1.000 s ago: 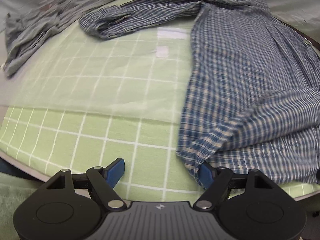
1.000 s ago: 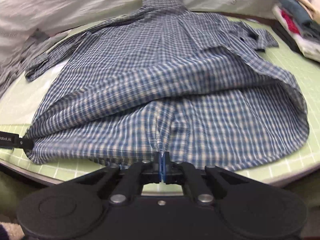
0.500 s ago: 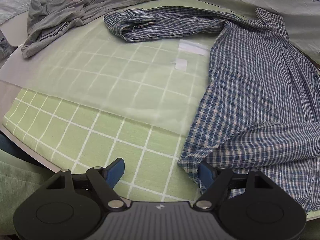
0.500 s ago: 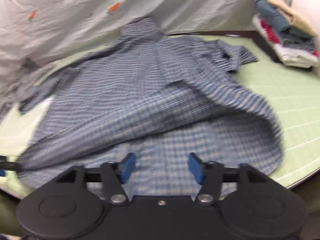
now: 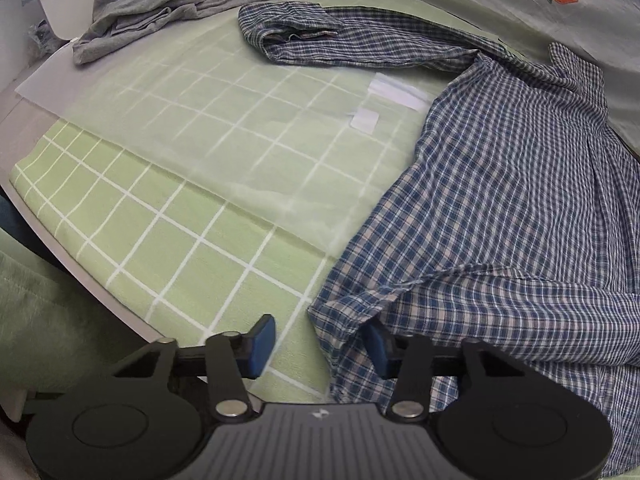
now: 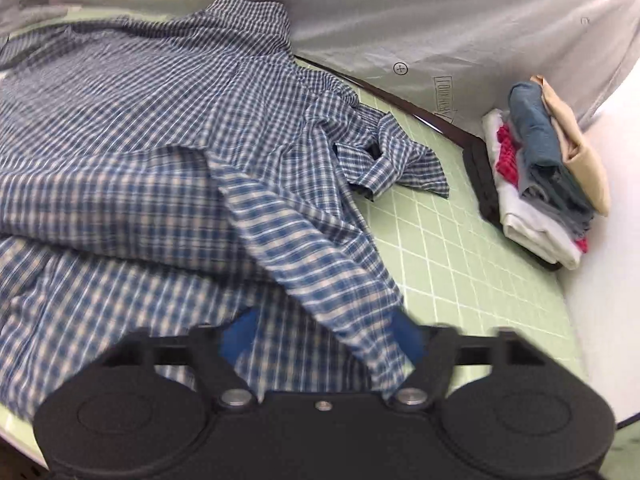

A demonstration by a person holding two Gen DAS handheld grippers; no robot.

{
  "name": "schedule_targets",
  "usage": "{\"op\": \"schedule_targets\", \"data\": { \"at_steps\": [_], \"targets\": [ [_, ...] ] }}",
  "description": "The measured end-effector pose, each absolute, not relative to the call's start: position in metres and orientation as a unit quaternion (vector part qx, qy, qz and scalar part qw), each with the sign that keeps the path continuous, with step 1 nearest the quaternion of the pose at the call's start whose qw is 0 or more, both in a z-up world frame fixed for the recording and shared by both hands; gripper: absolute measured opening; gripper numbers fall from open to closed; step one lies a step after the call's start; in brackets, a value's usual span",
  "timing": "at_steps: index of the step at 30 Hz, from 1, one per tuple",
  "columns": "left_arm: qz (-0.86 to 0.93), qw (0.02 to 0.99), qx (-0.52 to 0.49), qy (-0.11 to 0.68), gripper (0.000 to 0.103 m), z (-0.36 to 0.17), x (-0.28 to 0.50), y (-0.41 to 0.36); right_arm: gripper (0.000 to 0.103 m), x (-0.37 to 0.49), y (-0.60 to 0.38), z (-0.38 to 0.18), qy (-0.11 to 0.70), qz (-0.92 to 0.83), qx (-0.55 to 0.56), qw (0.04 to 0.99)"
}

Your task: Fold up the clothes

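Observation:
A blue-and-white checked shirt [image 5: 520, 208] lies spread on the green grid mat [image 5: 168, 248], collar at the far side, one sleeve [image 5: 344, 40] stretched to the far left. My left gripper [image 5: 320, 346] is open at the shirt's near left hem corner, whose cloth lies between the pads and covers the right pad. In the right wrist view the shirt [image 6: 140, 128] has its lower part folded up, and the other sleeve [image 6: 384, 164] lies crumpled at the right. My right gripper [image 6: 324, 334] is open over the near right hem, with cloth draped across it.
A grey garment [image 5: 168, 0] lies crumpled at the mat's far left. A translucent sheet [image 5: 224, 128] covers part of the mat. A stack of folded clothes [image 6: 548, 176] sits at the right edge. A pale sheet [image 6: 460, 16] hangs behind the table.
My right gripper let go of the hem, opened and swung right. My left gripper stayed open at the left hem corner while its view shifted right along the table.

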State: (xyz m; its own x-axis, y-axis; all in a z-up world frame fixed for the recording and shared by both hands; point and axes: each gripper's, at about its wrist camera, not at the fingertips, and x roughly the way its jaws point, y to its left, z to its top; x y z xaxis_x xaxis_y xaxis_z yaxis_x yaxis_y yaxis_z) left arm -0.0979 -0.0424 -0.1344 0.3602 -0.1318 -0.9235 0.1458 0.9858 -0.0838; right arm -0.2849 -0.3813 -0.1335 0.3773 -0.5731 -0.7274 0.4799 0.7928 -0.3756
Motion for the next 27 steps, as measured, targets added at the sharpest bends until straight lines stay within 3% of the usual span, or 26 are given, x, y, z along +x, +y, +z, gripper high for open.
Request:
{"op": "schedule_targets", "data": {
  "at_steps": [1, 3, 9, 18, 21, 23, 24, 25, 27],
  "targets": [
    [-0.082, 0.829, 0.010, 0.554, 0.014, -0.134, -0.100, -0.045, 0.006, -0.290, -0.387, -0.132, 0.449, -0.321, -0.030, 0.833],
    [-0.081, 0.835, 0.016, 0.544, 0.003, -0.132, -0.103, -0.047, 0.001, -0.307, -0.395, -0.125, 0.416, -0.333, 0.011, 0.846],
    [-0.070, 0.868, -0.001, 0.491, 0.003, -0.113, -0.121, -0.034, 0.001, -0.377, -0.421, -0.107, 0.348, -0.417, 0.091, 0.834],
    [-0.077, 0.873, -0.006, 0.482, 0.005, -0.106, -0.139, -0.028, 0.001, -0.415, -0.423, -0.117, 0.359, -0.409, 0.148, 0.826],
    [-0.069, 0.862, -0.004, 0.503, 0.008, -0.113, -0.142, -0.027, 0.002, -0.417, -0.425, -0.129, 0.395, -0.378, 0.158, 0.822],
    [-0.066, 0.853, -0.003, 0.518, 0.018, -0.116, -0.144, -0.027, 0.003, -0.417, -0.427, -0.140, 0.415, -0.356, 0.176, 0.818],
    [-0.066, 0.850, -0.007, 0.522, 0.028, -0.115, -0.146, -0.026, 0.005, -0.418, -0.426, -0.140, 0.416, -0.348, 0.182, 0.820],
    [-0.067, 0.852, -0.014, 0.519, 0.040, -0.111, -0.148, -0.026, 0.012, -0.418, -0.424, -0.138, 0.415, -0.340, 0.180, 0.825],
    [-0.067, 0.859, -0.030, 0.506, 0.050, -0.100, -0.152, -0.024, 0.037, -0.415, -0.417, -0.128, 0.406, -0.325, 0.160, 0.839]
  ]
}}
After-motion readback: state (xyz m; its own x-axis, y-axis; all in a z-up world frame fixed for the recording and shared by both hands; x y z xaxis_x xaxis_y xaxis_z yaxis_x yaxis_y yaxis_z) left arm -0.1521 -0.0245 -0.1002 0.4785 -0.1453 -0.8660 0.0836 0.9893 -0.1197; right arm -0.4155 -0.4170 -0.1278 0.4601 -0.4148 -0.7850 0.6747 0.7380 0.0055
